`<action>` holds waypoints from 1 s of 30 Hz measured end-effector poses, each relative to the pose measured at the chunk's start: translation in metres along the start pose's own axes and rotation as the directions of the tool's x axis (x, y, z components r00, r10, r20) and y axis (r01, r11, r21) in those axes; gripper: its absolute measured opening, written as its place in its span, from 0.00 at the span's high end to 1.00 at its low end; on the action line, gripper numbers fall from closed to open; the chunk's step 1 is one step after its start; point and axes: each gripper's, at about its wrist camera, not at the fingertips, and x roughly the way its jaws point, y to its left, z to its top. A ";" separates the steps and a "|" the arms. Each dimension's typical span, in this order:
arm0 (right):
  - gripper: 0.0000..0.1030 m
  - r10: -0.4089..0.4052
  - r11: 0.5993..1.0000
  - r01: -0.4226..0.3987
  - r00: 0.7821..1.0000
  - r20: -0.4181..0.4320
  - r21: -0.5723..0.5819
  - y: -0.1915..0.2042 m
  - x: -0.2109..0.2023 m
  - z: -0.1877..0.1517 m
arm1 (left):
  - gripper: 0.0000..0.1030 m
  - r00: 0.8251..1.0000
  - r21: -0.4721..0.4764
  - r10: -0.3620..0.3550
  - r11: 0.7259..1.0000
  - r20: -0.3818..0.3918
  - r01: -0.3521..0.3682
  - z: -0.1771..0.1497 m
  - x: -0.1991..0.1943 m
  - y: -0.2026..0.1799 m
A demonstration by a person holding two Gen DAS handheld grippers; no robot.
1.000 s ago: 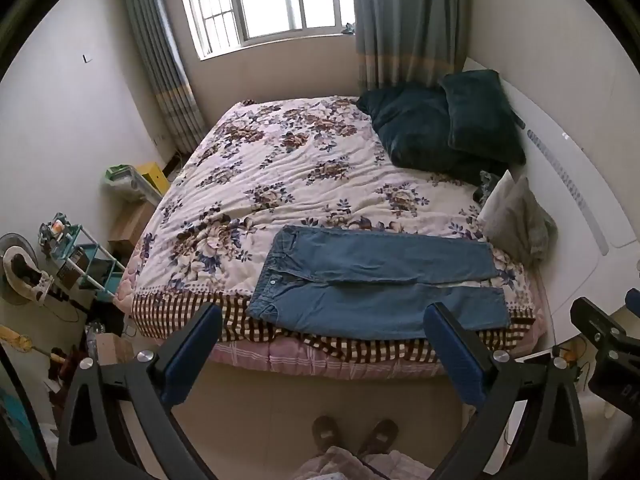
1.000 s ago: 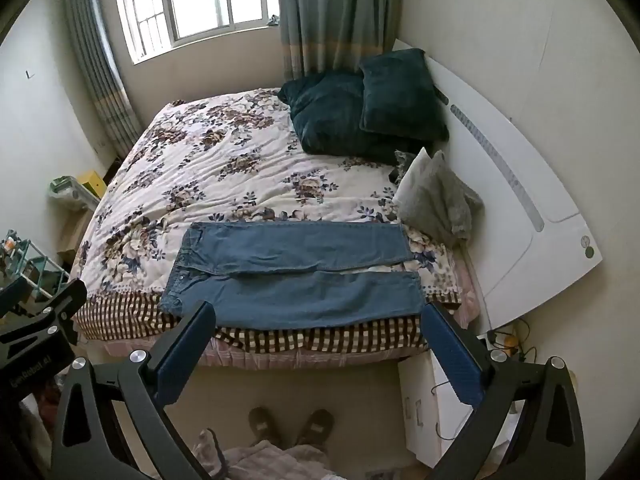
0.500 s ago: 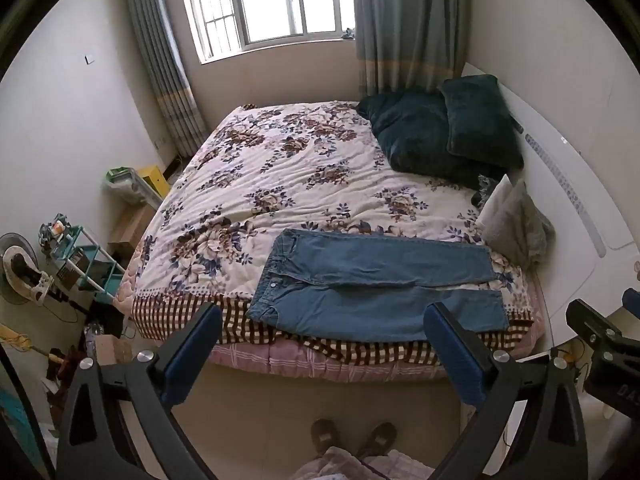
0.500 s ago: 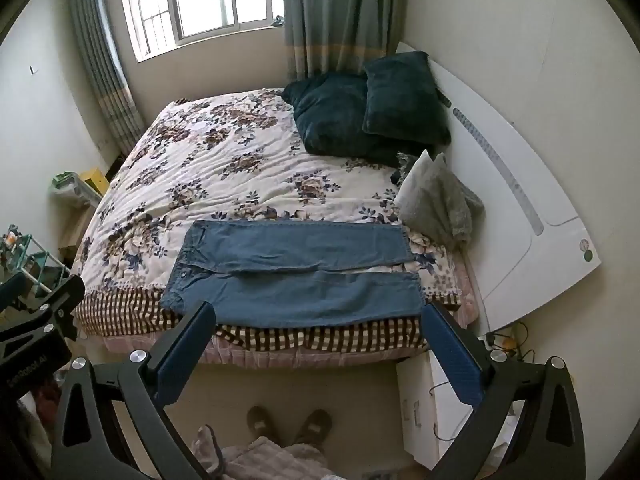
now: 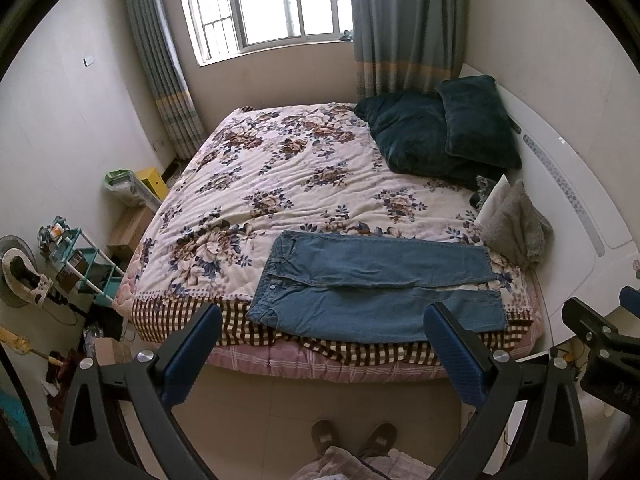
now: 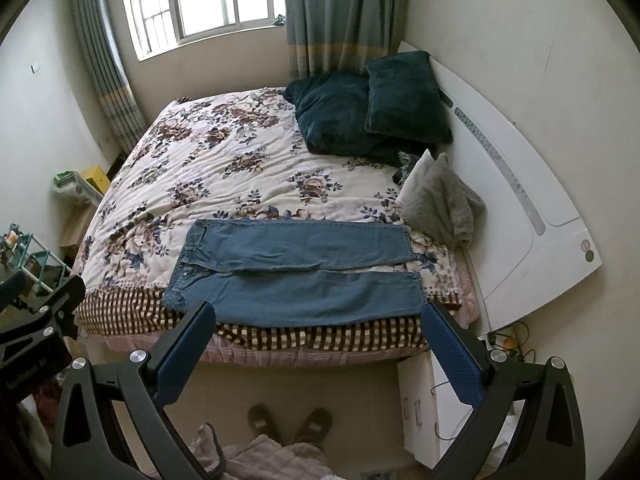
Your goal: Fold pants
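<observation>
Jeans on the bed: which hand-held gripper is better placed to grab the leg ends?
Probably the right hand-held gripper: the jeans have their leg ends at its side, the waist toward the left hand-held gripper.

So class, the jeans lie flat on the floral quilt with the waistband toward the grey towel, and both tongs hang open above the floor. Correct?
One error: the waistband of the jeans points away from the grey towel; the leg hems lie nearest it, as the right wrist view shows. The rest holds.

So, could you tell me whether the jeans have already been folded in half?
No, the jeans lie flat on the bed with both legs side by side.
</observation>
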 end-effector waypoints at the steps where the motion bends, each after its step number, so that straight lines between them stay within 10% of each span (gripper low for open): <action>1: 0.00 -0.004 1.000 0.004 1.000 0.002 -0.004 0.001 0.001 -0.002 | 0.00 1.000 0.000 -0.003 1.000 -0.001 0.003 0.001 -0.001 0.000; 30: 0.00 0.001 1.000 -0.001 1.000 0.009 -0.003 0.005 0.003 0.000 | 0.00 1.000 0.001 -0.002 1.000 0.006 0.002 0.009 -0.002 -0.003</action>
